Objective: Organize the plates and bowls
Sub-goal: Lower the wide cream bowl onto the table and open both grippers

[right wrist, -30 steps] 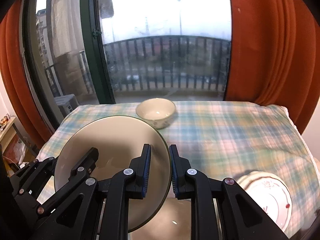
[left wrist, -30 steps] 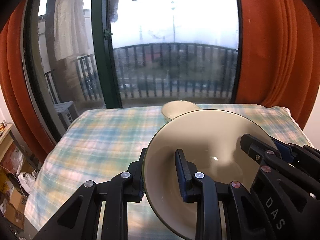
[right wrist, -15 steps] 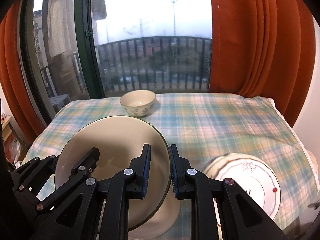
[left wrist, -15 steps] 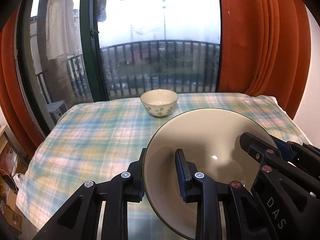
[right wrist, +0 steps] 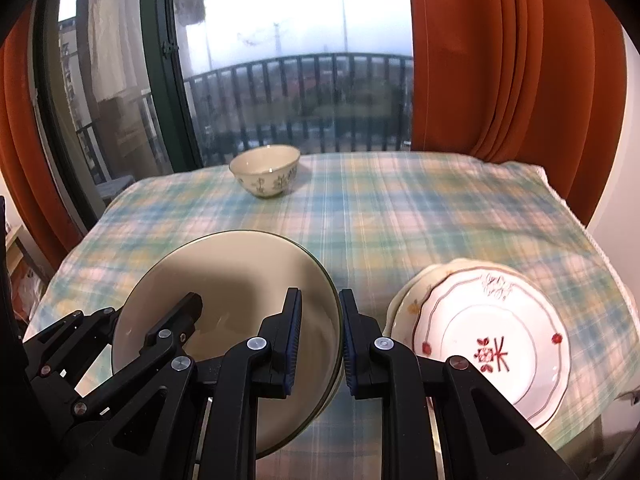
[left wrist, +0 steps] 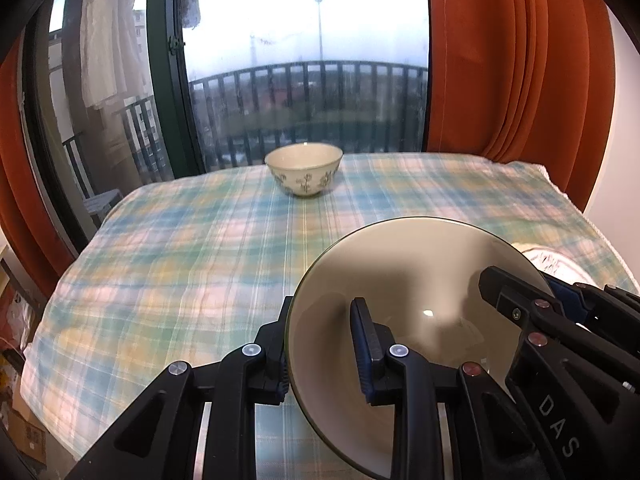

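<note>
Both tongs are on one big cream bowl (left wrist: 420,280) with a dark green rim, held above the checked cloth (left wrist: 180,240) near the desk's front edge. The left tongs (left wrist: 320,344) clamp the bowl's left rim, one blue-padded finger outside the wall and one inside. The right tongs (right wrist: 318,340) pinch the opposite rim, pads tight on the thin wall, one either side. The bowl sits tilted in the right view, its far rim higher than the near one. Whether its base touches the cloth, I cannot tell; the tongs hide it.

At the far edge, near the window (right wrist: 280,40), stands a small bowl (left wrist: 304,174) with blue flower sprigs, upright and well apart from the big one. At the front right corner lies a stack of plates (right wrist: 492,344), white with red markings on top, just beside the right tongs. Orange curtains (left wrist: 512,60) hang behind the desk.
</note>
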Tool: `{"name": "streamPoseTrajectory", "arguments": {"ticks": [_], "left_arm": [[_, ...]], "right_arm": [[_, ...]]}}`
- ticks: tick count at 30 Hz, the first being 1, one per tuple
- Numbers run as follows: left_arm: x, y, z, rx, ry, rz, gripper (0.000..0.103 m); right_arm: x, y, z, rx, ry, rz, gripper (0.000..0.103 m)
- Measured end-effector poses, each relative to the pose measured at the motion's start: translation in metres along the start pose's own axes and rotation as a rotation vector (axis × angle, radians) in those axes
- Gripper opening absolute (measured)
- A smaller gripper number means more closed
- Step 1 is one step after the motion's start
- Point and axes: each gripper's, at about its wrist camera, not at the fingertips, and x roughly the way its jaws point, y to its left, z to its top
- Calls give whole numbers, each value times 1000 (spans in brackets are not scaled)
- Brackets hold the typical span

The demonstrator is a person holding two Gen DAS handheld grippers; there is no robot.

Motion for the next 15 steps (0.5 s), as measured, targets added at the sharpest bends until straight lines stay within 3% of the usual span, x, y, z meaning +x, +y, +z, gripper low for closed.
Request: {"name": "streamPoseTrajectory", "arguments": {"ticks": [15], "left_arm": [[28,-1,-12,2,64,-8,25]], "right_arm": [[34,-1,-12,-6,69,-14,22]]}}
